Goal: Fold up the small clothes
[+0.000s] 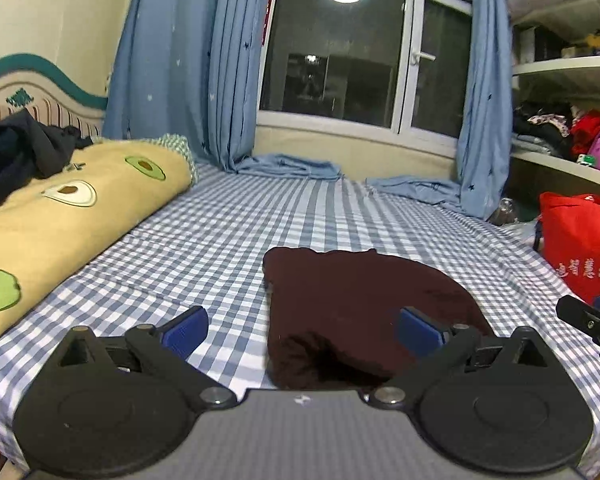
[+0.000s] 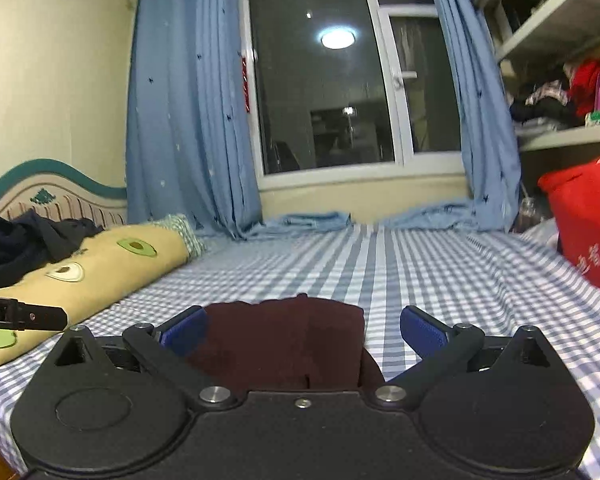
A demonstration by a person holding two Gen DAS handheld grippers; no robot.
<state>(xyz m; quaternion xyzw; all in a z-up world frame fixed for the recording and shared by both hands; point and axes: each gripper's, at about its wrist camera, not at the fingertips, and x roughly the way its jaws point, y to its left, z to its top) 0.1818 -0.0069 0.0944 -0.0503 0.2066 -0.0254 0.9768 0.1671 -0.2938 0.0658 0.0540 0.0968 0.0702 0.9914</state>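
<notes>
A dark maroon garment (image 1: 360, 312) lies folded flat on the blue-and-white checked bed sheet (image 1: 228, 232). My left gripper (image 1: 302, 322) hovers over the garment's near left edge, open wide, with nothing pinched between the blue pads (image 1: 186, 330). In the right wrist view the same garment (image 2: 284, 340) sits just ahead of my right gripper (image 2: 302, 324), which is also open and holds nothing. Part of the right gripper (image 1: 588, 324) shows at the right edge of the left wrist view. The left gripper's tip (image 2: 24, 314) shows at the left of the right wrist view.
A folded yellow avocado-print quilt (image 1: 60, 216) lies along the left, with dark clothes (image 1: 16, 152) heaped on it. A red bag (image 1: 580, 240) stands at the right bed edge below cluttered shelves (image 1: 560, 132). Blue curtains (image 1: 180, 80) and a window (image 1: 332, 48) are behind.
</notes>
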